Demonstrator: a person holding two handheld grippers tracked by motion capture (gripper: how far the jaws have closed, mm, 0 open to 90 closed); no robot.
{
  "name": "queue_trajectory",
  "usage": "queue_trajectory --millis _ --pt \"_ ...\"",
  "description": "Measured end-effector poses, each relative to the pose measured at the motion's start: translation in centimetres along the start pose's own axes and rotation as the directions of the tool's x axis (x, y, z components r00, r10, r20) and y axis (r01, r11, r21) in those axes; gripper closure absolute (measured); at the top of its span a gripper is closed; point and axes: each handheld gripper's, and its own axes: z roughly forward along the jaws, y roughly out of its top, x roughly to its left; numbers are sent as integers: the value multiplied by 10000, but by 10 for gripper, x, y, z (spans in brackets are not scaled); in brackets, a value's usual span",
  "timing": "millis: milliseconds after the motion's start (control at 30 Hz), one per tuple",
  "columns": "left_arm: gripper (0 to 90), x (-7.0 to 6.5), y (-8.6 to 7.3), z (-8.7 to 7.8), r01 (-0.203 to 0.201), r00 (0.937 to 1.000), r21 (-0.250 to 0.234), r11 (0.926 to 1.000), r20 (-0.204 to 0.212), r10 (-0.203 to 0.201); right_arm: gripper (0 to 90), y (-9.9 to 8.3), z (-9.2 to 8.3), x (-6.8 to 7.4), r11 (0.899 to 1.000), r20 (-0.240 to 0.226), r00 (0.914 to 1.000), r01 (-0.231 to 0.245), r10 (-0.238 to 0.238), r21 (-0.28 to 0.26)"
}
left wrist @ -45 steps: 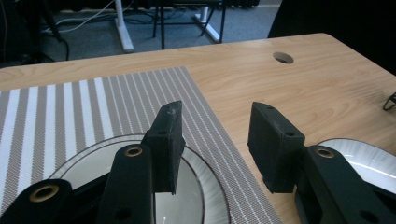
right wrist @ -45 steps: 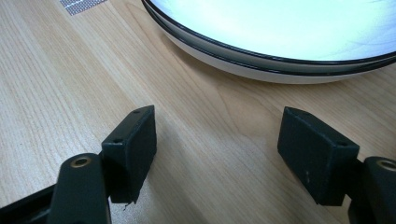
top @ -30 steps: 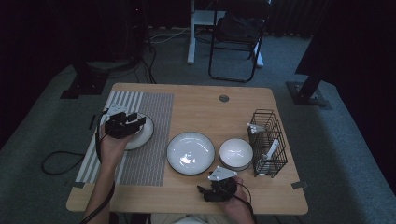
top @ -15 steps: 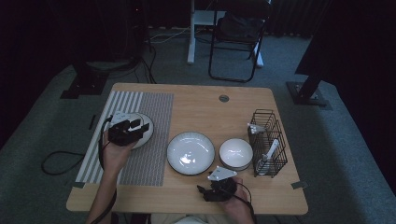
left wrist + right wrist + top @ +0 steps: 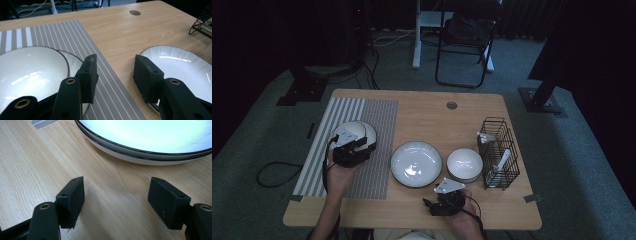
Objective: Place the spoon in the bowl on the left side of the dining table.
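Nearest, at the table's (image 5: 422, 120) near edge, the right gripper (image 5: 443, 199) is held low over bare wood, its 2 jaws spread wide with nothing between them, as is seen in the right gripper view (image 5: 116, 197). Just beyond it, the large plate (image 5: 416, 163) is set near the middle of the table, its dark rim lying close ahead of the open jaws in the right gripper view (image 5: 150, 142). To the right of that plate, and close beside it, a small white bowl (image 5: 465, 164) is placed, and further right a black wire rack (image 5: 498, 150) is stood, with pale utensils inside. On the left, the left gripper (image 5: 354, 150) is held over the striped placemat (image 5: 362, 120), at the near right edge of the stacked dishes (image 5: 354, 131) that rest on that mat. In the left gripper view its jaws (image 5: 113, 75) are released and wide apart, and bare mat is seen between them; the dishes (image 5: 32, 72) lie beside the left jaw, but whether they are touched cannot be told. Farthest off, a round hole (image 5: 452, 105) is cut in the tabletop, and a folding chair (image 5: 464, 40) is stood on the carpet beyond.
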Motion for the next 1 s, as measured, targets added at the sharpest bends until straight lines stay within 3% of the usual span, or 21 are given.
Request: queue_trajectory --millis 333,733,1000 --pt "552 -12 -23 12 67 9993 438 9990 363 -83 289 0 0 0 10000 22 10000 4 -4 -31" --pt "540 -22 -45 24 63 9990 933 9956 439 -104 308 0 0 1 10000 34 10000 -43 43 5" --pt "540 -23 -57 22 243 9992 797 9965 307 -268 337 0 -2 1 10000 11 10000 -63 63 58"
